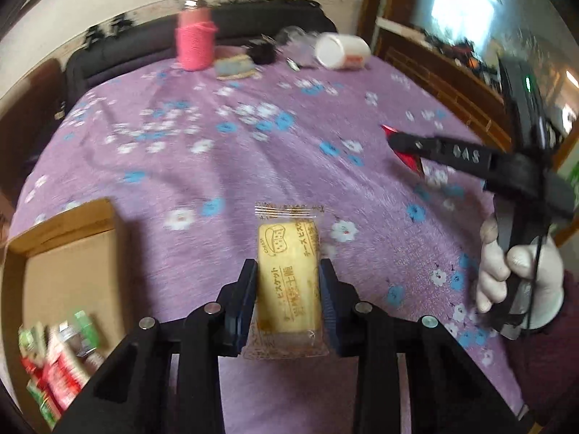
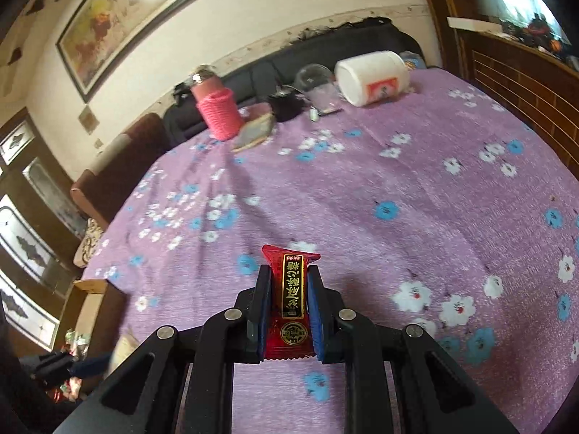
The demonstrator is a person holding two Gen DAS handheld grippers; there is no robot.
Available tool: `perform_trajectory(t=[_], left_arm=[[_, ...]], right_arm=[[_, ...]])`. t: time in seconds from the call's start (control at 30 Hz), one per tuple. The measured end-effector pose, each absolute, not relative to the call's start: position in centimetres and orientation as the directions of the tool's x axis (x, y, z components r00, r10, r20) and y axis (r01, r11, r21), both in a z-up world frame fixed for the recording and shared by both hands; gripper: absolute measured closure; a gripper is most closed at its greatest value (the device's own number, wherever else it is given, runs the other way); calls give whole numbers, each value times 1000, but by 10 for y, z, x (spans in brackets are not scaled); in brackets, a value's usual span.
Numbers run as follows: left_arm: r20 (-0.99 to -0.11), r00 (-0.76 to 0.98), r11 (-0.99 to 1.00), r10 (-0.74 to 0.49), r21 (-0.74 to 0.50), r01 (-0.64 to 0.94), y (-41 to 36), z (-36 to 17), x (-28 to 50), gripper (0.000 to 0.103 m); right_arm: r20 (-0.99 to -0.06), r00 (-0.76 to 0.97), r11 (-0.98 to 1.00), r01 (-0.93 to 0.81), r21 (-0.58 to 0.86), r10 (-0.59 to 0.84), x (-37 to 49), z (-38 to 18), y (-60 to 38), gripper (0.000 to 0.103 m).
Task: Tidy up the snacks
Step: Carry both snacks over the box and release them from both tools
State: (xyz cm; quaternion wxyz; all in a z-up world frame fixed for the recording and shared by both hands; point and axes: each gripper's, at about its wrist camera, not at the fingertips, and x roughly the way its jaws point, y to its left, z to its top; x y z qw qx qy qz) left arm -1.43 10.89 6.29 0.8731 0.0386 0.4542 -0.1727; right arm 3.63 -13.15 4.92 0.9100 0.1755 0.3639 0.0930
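Note:
My left gripper [image 1: 288,271] is shut on a yellow cheese biscuit packet [image 1: 288,271] and holds it above the purple flowered tablecloth [image 1: 224,166]. My right gripper [image 2: 289,278] is shut on a red candy packet [image 2: 291,296] with gold lettering, also above the cloth. In the left wrist view the right gripper [image 1: 396,144] shows at the right, with the red packet [image 1: 407,157] between its fingers. A cardboard box [image 1: 68,253] with several red and green snack packets [image 1: 58,358] sits at the lower left.
At the far edge of the table stand a pink yarn-wrapped jar [image 1: 195,41], a tipped white container [image 1: 342,50], a clear cup [image 2: 313,76] and a small sponge-like block [image 1: 235,67]. A dark sofa [image 2: 325,47] lies behind, and a wooden cabinet [image 2: 524,68] to the right.

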Motion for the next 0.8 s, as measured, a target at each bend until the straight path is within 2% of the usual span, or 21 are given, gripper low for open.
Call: perform_trajectory(t=[0.27,0.53,0.8], left_arm=[[-777,603,983,-182,-130,129,218,91,-13,70],[-794,580,967,-180,-251,-42,303,70,8,70],[-807,555,934,-199,-328,-141,342,41,26,70]], right_arm=[[-614,644,880,-226,418,457,17,75,-57,83],[-633,493,802,-401,443,596,21,84,56,83],[-695,411,792,-463,399,590,37,68,139,83]])
